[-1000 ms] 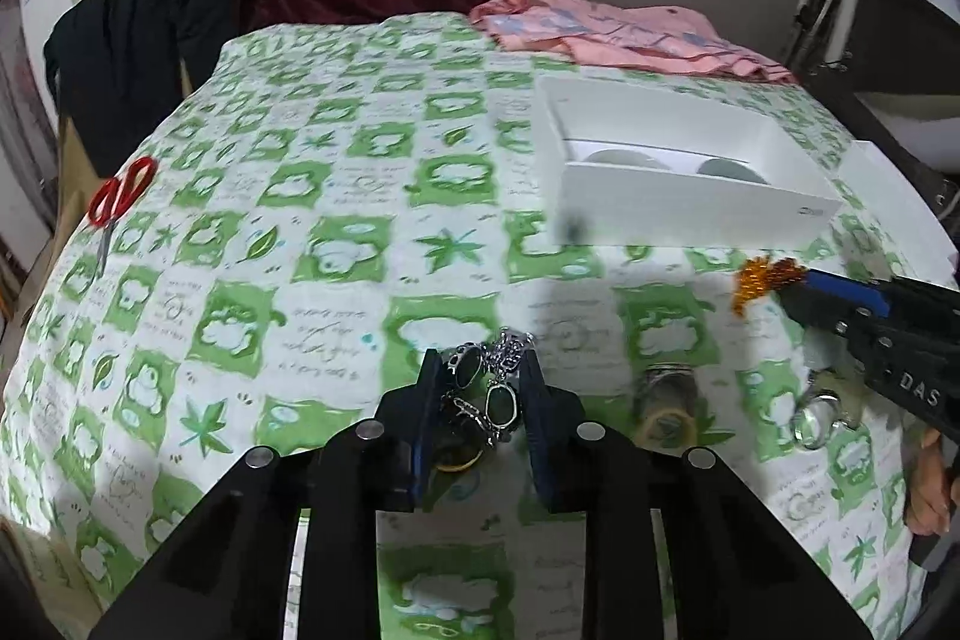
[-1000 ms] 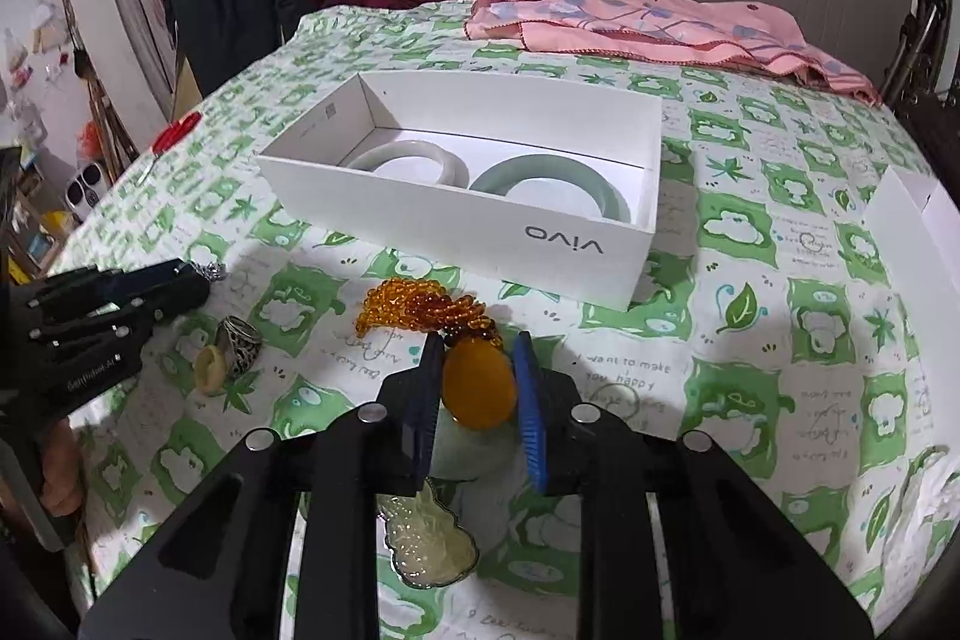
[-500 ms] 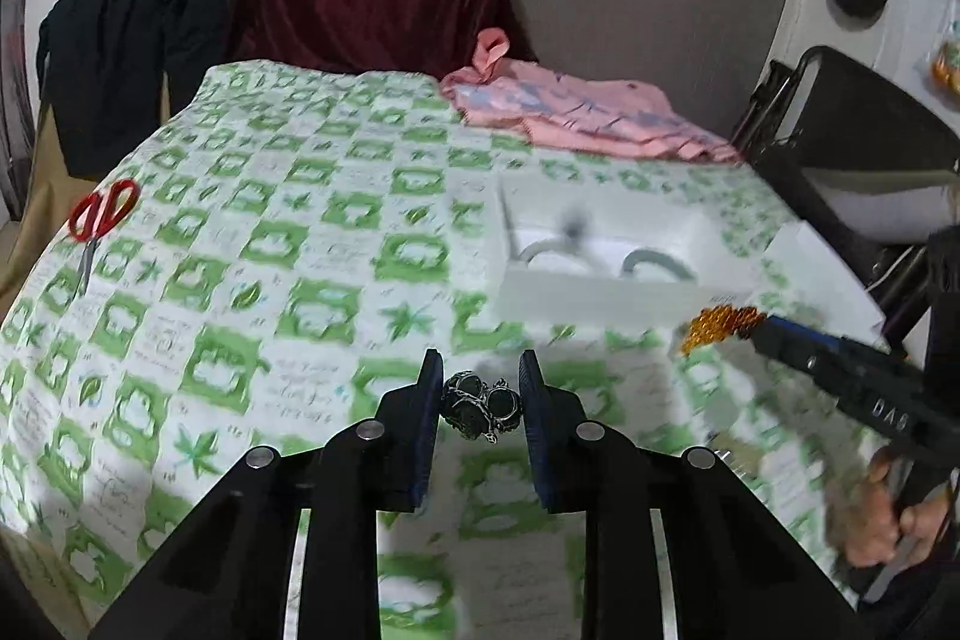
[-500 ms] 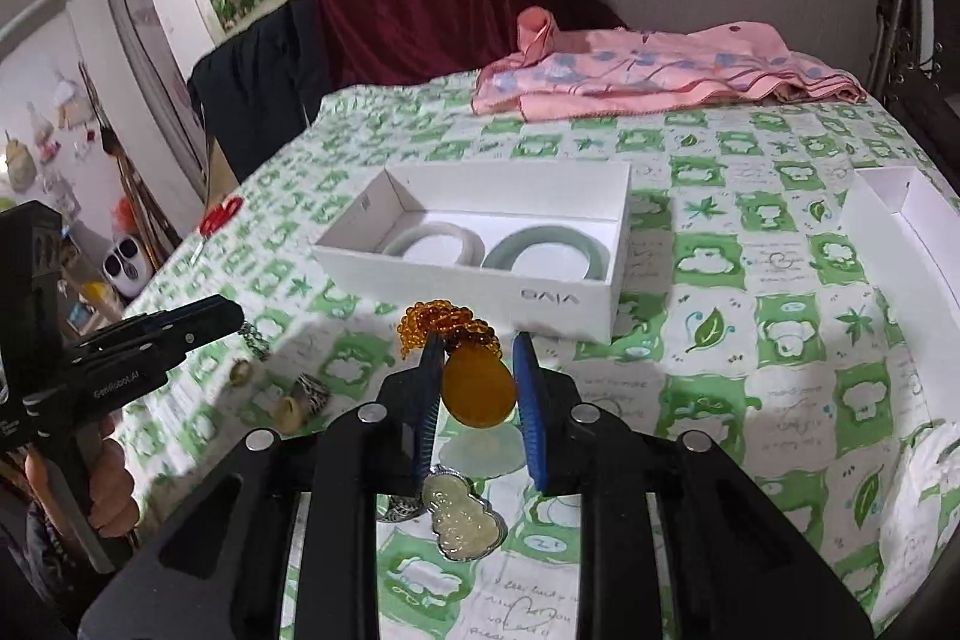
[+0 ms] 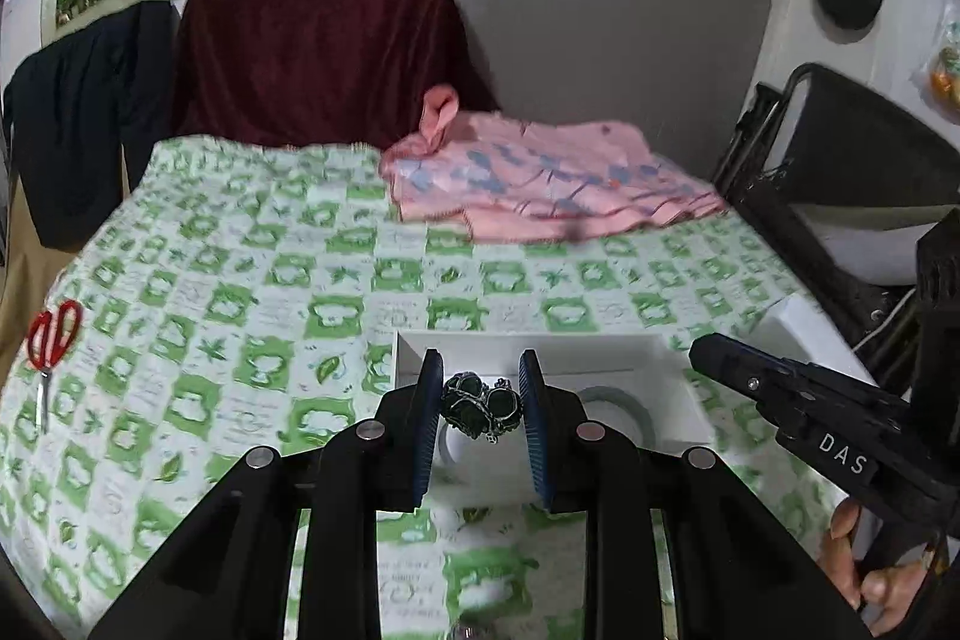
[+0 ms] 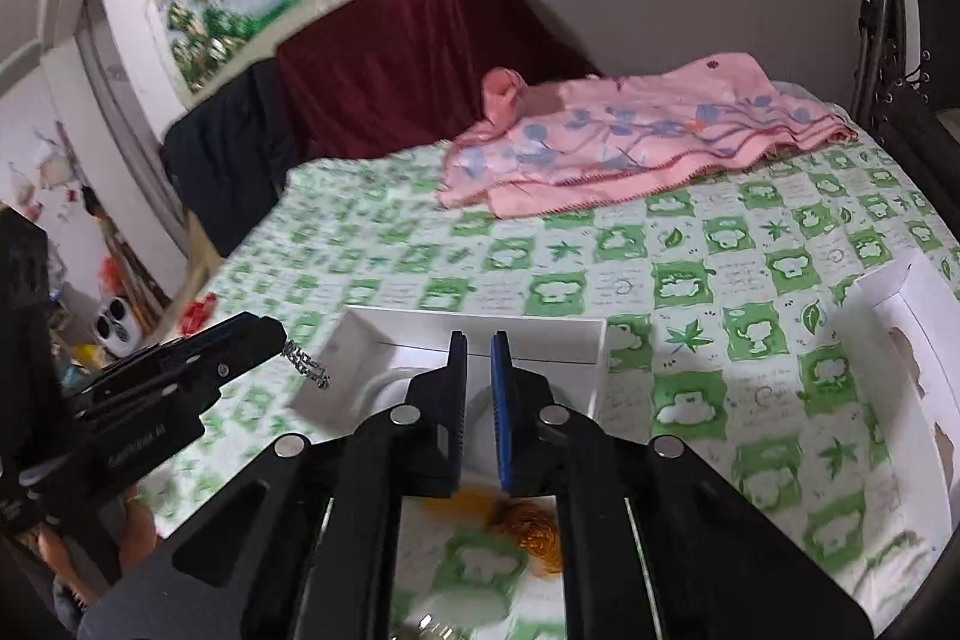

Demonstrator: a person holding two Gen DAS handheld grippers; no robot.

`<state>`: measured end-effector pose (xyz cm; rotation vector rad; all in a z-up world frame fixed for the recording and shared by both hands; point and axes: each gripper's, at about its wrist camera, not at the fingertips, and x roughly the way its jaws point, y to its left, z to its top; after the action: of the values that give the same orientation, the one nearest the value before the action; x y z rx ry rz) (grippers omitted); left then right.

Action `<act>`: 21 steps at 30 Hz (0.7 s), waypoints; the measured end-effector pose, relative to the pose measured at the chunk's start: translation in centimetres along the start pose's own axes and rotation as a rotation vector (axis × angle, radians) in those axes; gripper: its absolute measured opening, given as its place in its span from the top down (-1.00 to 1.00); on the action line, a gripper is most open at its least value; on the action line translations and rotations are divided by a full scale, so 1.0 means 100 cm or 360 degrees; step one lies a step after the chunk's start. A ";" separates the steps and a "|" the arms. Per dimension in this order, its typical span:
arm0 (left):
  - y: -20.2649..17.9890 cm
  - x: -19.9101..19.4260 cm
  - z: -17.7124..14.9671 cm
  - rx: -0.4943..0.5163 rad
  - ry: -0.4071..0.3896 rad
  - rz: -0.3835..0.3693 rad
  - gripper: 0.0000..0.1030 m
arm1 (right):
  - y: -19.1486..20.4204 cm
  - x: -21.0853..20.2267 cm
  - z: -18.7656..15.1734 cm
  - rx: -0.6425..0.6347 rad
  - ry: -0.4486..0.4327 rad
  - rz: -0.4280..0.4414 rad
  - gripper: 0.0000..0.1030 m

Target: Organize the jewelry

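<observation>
White box (image 5: pixel 414 358) w/ jade bangle (image 5: pixel 624 403) inside.

Two grippers are in view: the left gripper (image 5: pixel 480 403) and the right gripper (image 6: pixel 477 388). One white box (image 5: pixel 678 388) stands near the table's front edge, with one pale bangle (image 5: pixel 624 403) plainly visible inside. One dark-stone chain piece (image 5: pixel 480 403), one amber bead string (image 6: pixel 531 532), one pair of red scissors (image 5: pixel 51 340) at the left edge, one pink cloth (image 5: pixel 540 184) at the far edge, one second white box (image 6: pixel 912 340) at the right edge.
</observation>
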<state>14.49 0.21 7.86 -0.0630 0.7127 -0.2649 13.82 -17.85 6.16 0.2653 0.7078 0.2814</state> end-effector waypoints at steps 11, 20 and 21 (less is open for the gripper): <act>0.011 0.015 -0.012 0.0021 0.0035 -0.0058 0.49 | 0.005 -0.012 -0.062 -0.0310 0.0202 -0.0153 -0.46; 0.015 0.003 -0.008 -0.0007 -0.0008 -0.0063 0.49 | 0.016 0.023 -0.080 -0.0507 0.0371 -0.0220 0.67; 0.016 0.003 -0.009 -0.0003 -0.0007 -0.0058 0.49 | 0.015 0.020 -0.083 -0.0491 0.0390 -0.0161 0.76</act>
<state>14.48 1.64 6.71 -0.0785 0.7081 -0.2986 9.47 -14.56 -0.56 -0.1008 0.9040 0.3254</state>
